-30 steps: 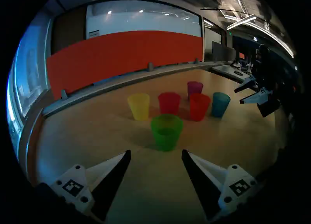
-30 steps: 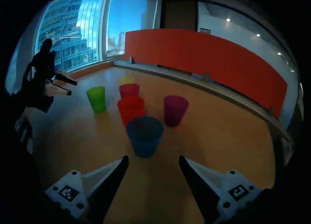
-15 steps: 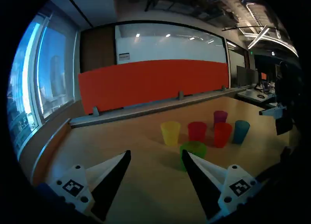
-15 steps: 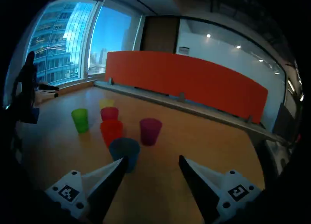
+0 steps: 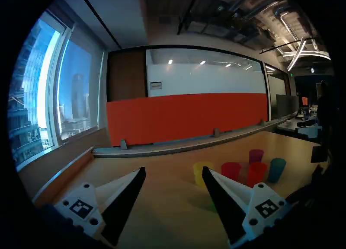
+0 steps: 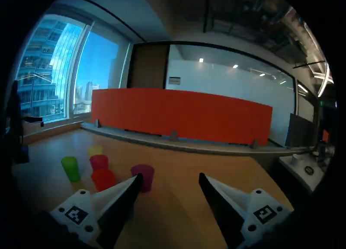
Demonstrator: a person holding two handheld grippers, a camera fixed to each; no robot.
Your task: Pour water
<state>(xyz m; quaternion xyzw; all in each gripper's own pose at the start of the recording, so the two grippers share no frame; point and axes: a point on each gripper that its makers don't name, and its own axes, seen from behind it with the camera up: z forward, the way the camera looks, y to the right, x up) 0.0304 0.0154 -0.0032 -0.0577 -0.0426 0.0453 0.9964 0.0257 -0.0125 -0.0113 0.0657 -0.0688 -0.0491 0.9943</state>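
Several coloured plastic cups stand grouped on a wooden table (image 5: 164, 197). In the left gripper view I see the yellow cup (image 5: 202, 173), a red cup (image 5: 230, 170), the purple cup (image 5: 256, 155), an orange-red cup (image 5: 257, 173) and the teal cup (image 5: 277, 169), right of my open left gripper (image 5: 173, 169). In the right gripper view the green cup (image 6: 70, 168), yellow cup (image 6: 95, 150), red cups (image 6: 100, 162) and purple cup (image 6: 143, 177) stand left of my open right gripper (image 6: 169, 175). Nothing is between either pair of fingers. No water is visible in the cups.
A long orange partition (image 5: 186, 117) runs along the table's far edge, with tall windows (image 6: 47, 84) beside it. Desks with equipment (image 6: 305, 164) lie off the table's end. The other gripper (image 5: 309, 131) shows dimly at the far right of the left gripper view.
Both grippers have pulled back from the cups and tipped upward. The cups have shrunk and sunk low in both views, with the green and teal ones now mostly behind the fingers.
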